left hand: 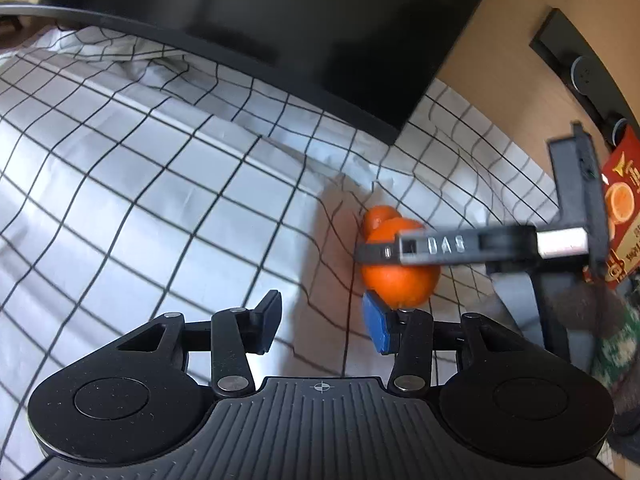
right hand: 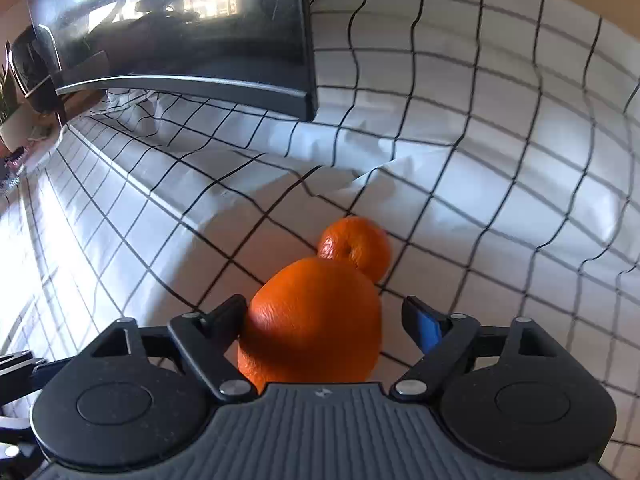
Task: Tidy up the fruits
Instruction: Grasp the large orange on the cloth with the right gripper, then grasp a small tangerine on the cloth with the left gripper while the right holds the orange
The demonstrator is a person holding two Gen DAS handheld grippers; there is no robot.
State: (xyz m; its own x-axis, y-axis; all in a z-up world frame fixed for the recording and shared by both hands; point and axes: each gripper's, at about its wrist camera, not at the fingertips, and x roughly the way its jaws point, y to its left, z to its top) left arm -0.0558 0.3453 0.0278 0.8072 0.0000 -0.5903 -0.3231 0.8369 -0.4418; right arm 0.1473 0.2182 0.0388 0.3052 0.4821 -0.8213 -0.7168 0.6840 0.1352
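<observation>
Your right gripper (right hand: 324, 320) has the big orange (right hand: 316, 320) between its fingers: the left finger (right hand: 224, 320) touches the peel, while the blue-padded right finger (right hand: 424, 328) stands clear of it, so you have no firm grip. Your left gripper (left hand: 324, 328) is partly open and holds nothing; only checked cloth (left hand: 160, 200) shows between its blue pads (left hand: 376, 328). From the left camera the right gripper's arm (left hand: 460, 246) crosses in front of the big orange (left hand: 400, 280), which sits just beyond your right pad. A small orange (right hand: 356, 246) lies right behind the big one, seeming to touch it, both on the creased cloth. A dark monitor (right hand: 192, 32) stands at the back.
</observation>
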